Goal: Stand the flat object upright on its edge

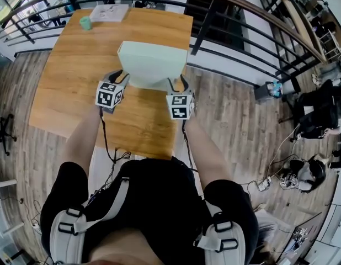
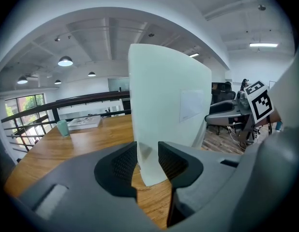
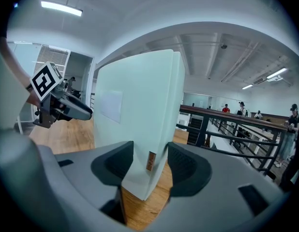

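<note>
A pale green flat box [image 1: 151,65] stands upright on the wooden table [image 1: 71,81], broad face toward me, its lower edge down at the tabletop. My left gripper [image 1: 122,75] is shut on the box's left edge. In the left gripper view the box [image 2: 169,105] rises between the dark pads of the left gripper [image 2: 147,161], which press on both faces. My right gripper [image 1: 176,81] is shut on the box's right edge. The right gripper view shows the box [image 3: 140,105] in the right gripper [image 3: 149,166], with a small brown label on that edge.
At the table's far end stand a teal cup [image 1: 85,22] and a stack of printed papers [image 1: 108,12]. A dark metal railing [image 1: 225,32] runs just past the table's right side. Chairs and bags lie on the floor at the right [image 1: 319,109].
</note>
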